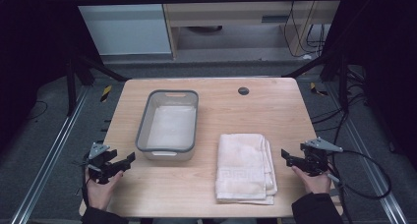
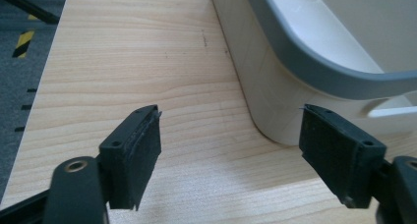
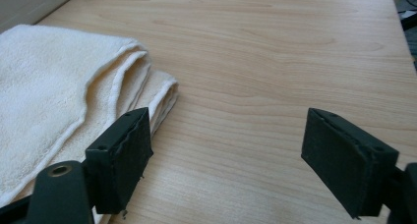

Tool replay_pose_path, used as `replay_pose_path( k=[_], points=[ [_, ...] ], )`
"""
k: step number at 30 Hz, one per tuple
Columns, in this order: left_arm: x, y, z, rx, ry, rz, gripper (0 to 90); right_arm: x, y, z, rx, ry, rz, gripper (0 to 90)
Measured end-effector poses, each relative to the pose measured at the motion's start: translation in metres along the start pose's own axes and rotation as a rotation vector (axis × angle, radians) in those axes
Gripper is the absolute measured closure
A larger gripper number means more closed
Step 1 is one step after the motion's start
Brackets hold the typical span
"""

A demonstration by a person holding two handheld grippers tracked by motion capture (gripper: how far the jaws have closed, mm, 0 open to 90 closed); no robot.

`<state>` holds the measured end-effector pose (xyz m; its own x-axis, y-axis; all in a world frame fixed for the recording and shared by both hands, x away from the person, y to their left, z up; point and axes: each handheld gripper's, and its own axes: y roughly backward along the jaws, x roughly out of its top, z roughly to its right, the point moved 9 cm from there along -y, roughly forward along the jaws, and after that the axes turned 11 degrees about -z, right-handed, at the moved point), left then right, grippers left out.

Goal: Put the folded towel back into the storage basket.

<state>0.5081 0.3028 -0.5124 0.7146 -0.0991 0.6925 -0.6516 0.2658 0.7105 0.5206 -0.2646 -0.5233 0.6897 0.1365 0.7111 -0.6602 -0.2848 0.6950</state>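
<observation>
Soft, even overhead light on pale wood tabletop (image 1: 275, 111); surroundings fall off to near-black at both sides of high view. High view low in detail, slightly soft, colours muted. Faint shadow under near wall of tub (image 1: 167, 121) and along towel (image 1: 244, 167) edge. Gripper views brighter, cool daylight tone; wood grain sharp mid-frame. Mild sheen on tub's grey rim. Near tool pads (image 2: 135, 162) slightly soft, dark, little surface detail. No harsh glare.
</observation>
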Motion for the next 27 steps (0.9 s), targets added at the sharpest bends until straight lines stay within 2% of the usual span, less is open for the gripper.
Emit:
replay_pose_path(
  k=[4, 5, 10, 19, 27],
  points=[
    [0.002, 0.004, 0.004, -0.013, -0.003, 0.017, 26.0, 0.003, 0.005, 0.002, -0.013, -0.015, 0.028, 22.2],
    [0.003, 0.007, 0.005, -0.022, -0.001, 0.029, 29.6, 0.004, 0.007, 0.003, -0.012, -0.021, 0.046, 23.8],
    [0.005, 0.012, 0.009, -0.03, 0.0, 0.049, 30.7, 0.006, 0.01, 0.002, -0.003, -0.019, 0.056, 24.9],
    [0.01, 0.019, 0.021, -0.037, -0.032, 0.084, 31.5, 0.013, 0.014, -0.01, 0.018, 0.015, 0.074, 26.8],
    [0.016, 0.025, 0.031, -0.049, -0.034, 0.116, 32.9, 0.02, 0.015, -0.017, 0.036, 0.04, 0.077, 29.1]
  ],
)
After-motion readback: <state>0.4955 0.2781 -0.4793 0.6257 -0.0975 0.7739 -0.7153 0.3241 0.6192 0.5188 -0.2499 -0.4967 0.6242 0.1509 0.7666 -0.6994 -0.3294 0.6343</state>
